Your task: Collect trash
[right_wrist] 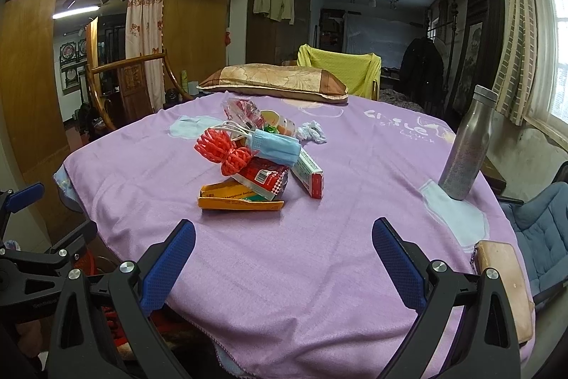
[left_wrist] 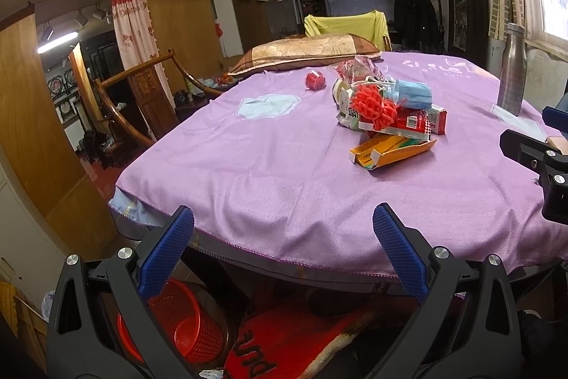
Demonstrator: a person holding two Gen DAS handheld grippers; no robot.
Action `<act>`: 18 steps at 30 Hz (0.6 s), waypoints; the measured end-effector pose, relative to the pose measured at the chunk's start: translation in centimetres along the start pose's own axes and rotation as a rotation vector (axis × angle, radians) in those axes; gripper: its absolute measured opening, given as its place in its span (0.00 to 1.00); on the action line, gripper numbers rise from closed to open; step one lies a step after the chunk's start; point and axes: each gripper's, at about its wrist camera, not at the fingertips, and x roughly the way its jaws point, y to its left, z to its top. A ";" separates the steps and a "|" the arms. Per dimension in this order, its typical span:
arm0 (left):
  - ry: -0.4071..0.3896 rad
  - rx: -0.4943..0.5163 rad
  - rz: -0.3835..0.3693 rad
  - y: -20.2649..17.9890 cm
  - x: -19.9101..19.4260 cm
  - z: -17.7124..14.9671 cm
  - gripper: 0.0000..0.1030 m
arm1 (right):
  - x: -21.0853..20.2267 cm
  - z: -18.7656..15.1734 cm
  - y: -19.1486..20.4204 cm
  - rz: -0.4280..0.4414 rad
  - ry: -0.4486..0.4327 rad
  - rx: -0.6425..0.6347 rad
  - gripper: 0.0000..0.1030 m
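Both jaws spread wide, empty. Trash pile (right_wrist: 259, 162) mid-frame on the worktop (right_wrist: 355, 201); best taking the top mask (right_wrist: 277, 148) first, red basket (left_wrist: 181, 322) lower left.

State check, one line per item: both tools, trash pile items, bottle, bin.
Left tool: open, empty, at the table's near edge.
Right tool: open, empty, over the purple cloth.
Flat orange cardboard box: end flap open, bottom of pile.
Blue surgical face mask: crumpled, on top of pile.
Red plastic mesh net: bunched.
Steel water bottle: upright, capped.
Red plastic basket: under table; contents not visible.
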 end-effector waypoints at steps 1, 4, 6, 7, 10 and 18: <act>0.002 0.000 0.000 0.0 0.1 0.0 0.94 | 0.0 0.0 0.0 0.000 0.002 0.000 0.95; 0.007 -0.002 0.000 0.1 0.2 -0.1 0.94 | 0.3 0.0 0.0 0.001 0.005 0.000 0.95; 0.011 -0.003 -0.001 0.1 0.2 -0.1 0.94 | 0.5 0.1 0.0 0.001 0.010 -0.002 0.95; 0.014 -0.004 -0.001 0.0 0.6 0.0 0.94 | 0.6 0.0 0.0 0.001 0.012 -0.002 0.95; 0.021 -0.006 -0.001 0.0 0.8 0.0 0.94 | 0.7 0.1 -0.1 0.002 0.017 0.000 0.95; 0.039 -0.005 -0.001 -0.2 1.6 0.1 0.94 | 1.3 0.3 -0.3 0.004 0.026 0.001 0.95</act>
